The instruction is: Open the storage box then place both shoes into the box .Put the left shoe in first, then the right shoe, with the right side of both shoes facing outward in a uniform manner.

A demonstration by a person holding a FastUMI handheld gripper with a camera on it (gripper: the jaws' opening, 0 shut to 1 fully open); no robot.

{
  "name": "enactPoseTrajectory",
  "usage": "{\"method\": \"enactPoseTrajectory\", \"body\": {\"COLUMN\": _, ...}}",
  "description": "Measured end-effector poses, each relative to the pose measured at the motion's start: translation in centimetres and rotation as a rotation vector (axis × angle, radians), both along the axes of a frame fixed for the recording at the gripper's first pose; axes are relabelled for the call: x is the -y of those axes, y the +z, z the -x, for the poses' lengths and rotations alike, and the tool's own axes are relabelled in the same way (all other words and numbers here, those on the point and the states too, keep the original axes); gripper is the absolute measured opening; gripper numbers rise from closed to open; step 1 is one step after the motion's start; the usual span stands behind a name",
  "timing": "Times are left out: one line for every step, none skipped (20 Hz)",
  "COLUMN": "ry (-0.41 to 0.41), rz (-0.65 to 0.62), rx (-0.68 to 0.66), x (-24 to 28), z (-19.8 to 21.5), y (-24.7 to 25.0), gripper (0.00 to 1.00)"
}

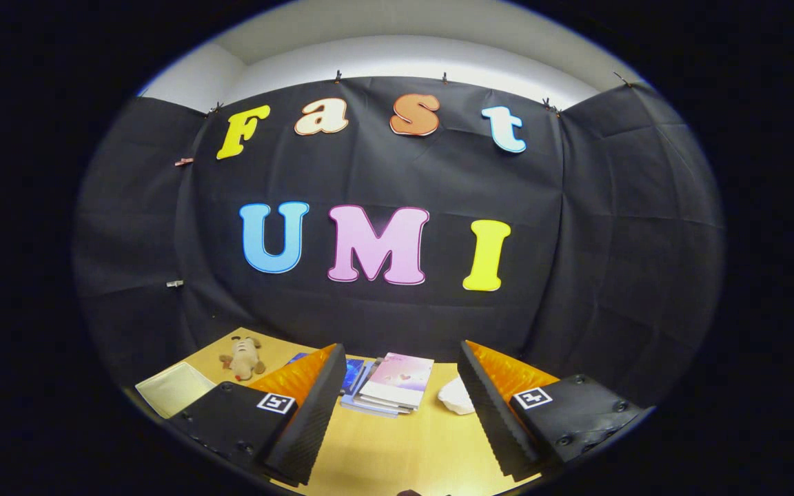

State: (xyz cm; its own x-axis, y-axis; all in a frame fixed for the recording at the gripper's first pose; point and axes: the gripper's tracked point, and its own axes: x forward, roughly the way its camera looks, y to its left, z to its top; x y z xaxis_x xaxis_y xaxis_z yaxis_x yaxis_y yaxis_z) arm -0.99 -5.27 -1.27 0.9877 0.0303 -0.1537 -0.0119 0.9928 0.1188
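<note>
Between spread fingers (314,406): books (393,386); wooden table (383,448)

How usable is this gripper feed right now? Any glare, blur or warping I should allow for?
Gripper view: strong fisheye bowing, so the table edge and booth wall curve; light is even, brightest on the wall strip up top, with no harsh glare on the books; the open gripper looks sharp, while the plush toy is small and soft.

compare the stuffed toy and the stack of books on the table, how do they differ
The stuffed toy is small, tan and rounded, lying beyond the left finger; the stack of books is flat, wider and pastel-covered, lying ahead between the open gripper's fingers. Both rest on the wooden table, untouched.
</note>
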Motion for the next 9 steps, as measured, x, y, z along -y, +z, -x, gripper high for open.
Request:
{"method": "enactPoseTrajectory", "body": {"ry": 0.002, "rz": 0.000, "rx": 0.003, "x": 0.5, "z": 0.2, "y": -0.3, "gripper": 0.98}}
{"method": "enactPoseTrajectory", "body": {"ry": 0.006, "rz": -0.003, "rx": 0.000, "x": 0.8, "z": 0.4, "y": -0.5, "gripper": 0.98}}
{"method": "enactPoseTrajectory", "body": {"ry": 0.008, "rz": -0.005, "rx": 0.000, "x": 1.1, "z": 0.5, "y": -0.8, "gripper": 0.98}}
{"method": "enactPoseTrajectory", "body": {"ry": 0.009, "rz": -0.008, "rx": -0.006, "x": 1.4, "z": 0.6, "y": -1.2, "gripper": 0.98}}
{"method": "enactPoseTrajectory", "body": {"ry": 0.012, "rz": -0.013, "rx": -0.008, "x": 1.6, "z": 0.6, "y": -1.5, "gripper": 0.97}}
{"method": "enactPoseTrajectory", "body": {"ry": 0.015, "rz": -0.017, "rx": -0.013, "x": 1.8, "z": 0.5, "y": -1.9, "gripper": 0.96}}
{"method": "enactPoseTrajectory", "body": {"ry": 0.018, "rz": -0.021, "rx": -0.014, "x": 2.0, "z": 0.5, "y": -2.2, "gripper": 0.96}}
{"method": "enactPoseTrajectory", "body": {"ry": 0.021, "rz": -0.022, "rx": -0.014, "x": 2.1, "z": 0.4, "y": -2.3, "gripper": 0.96}}
{"method": "enactPoseTrajectory", "body": {"ry": 0.024, "rz": -0.020, "rx": -0.016, "x": 2.2, "z": 0.3, "y": -2.6, "gripper": 0.96}}
